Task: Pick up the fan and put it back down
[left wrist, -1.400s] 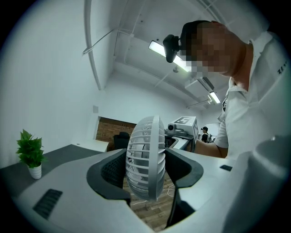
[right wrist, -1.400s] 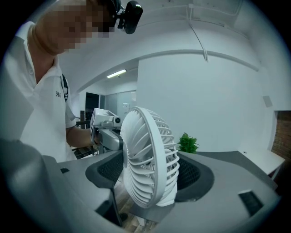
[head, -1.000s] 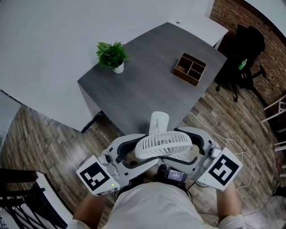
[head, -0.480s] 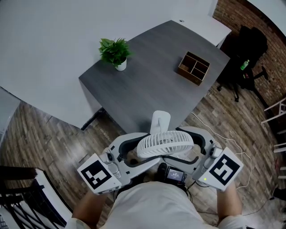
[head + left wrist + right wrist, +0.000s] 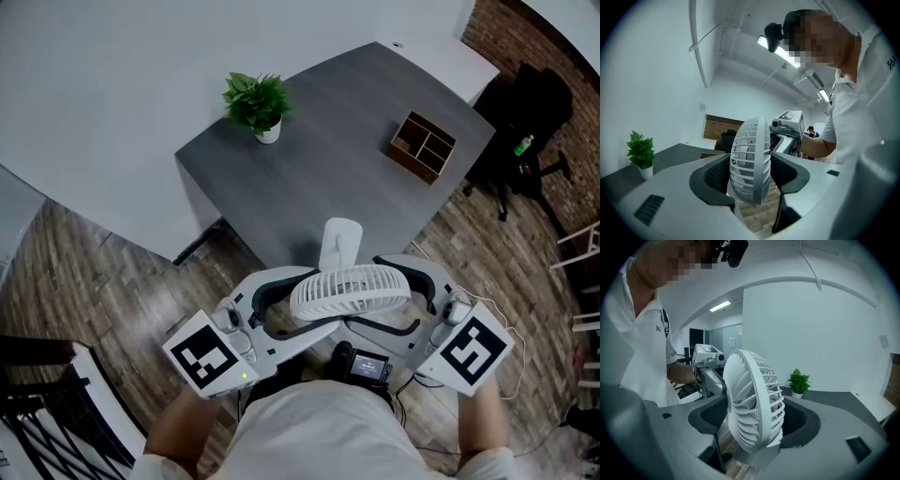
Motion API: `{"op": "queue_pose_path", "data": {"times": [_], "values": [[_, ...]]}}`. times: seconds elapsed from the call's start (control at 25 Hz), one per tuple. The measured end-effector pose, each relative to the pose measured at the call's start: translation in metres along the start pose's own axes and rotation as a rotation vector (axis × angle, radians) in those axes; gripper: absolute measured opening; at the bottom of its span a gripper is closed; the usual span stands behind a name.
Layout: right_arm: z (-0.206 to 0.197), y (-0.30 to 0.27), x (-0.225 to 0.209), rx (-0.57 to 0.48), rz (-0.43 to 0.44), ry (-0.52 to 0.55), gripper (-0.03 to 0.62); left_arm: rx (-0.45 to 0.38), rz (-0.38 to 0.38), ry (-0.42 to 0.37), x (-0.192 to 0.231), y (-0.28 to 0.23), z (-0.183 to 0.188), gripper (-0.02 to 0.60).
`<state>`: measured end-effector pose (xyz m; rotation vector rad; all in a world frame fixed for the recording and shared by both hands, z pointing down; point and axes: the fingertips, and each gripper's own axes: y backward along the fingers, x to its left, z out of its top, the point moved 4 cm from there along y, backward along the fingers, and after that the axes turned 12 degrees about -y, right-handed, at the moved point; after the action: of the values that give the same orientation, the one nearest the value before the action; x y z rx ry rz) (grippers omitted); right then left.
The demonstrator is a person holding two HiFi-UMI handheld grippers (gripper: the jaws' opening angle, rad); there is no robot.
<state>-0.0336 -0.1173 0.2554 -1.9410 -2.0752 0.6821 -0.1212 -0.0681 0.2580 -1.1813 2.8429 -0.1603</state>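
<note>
Head view looks steeply down on a grey table (image 5: pixel 347 141) and wood-plank floor (image 5: pixel 112 281), with a person in a white shirt standing at the table's near corner and holding both tools close to the body. The left gripper (image 5: pixel 302 302) and right gripper (image 5: pixel 389 295) each clamp the round cage of the white fan (image 5: pixel 349 286) from opposite sides, pads pressed against its rim. The fan is carried clear of any surface, its base pointing toward the table edge. Compared with a second ago, the grip is unchanged, but the pair of tools and the fan have eased together toward the table, whose corner now sits nearer the fan's base. That suggests the lift is done and the set-down remains. A potted plant (image 5: pixel 259 101) and a wooden divided tray (image 5: pixel 424 147) stand well apart at the far side.
</note>
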Motion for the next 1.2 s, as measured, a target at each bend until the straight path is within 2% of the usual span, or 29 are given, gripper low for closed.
{"op": "queue_pose_path", "data": {"times": [0.48,0.68,0.92,1.2], "values": [[0.014,-0.027,-0.01,0.006,0.01,0.071,0.348,0.007,0.064,-0.08,0.023,0.011,-0.004,0.268],[0.03,-0.062,-0.022,0.037,0.022,0.076,0.348,0.005,0.082,-0.066,0.058,0.025,-0.012,0.268],[0.036,-0.091,-0.032,0.058,0.04,0.078,0.348,-0.011,0.112,-0.093,0.083,0.033,-0.02,0.268],[0.043,-0.122,-0.046,0.091,0.067,0.096,0.348,-0.002,0.145,-0.073,0.11,0.041,-0.033,0.268]]}}
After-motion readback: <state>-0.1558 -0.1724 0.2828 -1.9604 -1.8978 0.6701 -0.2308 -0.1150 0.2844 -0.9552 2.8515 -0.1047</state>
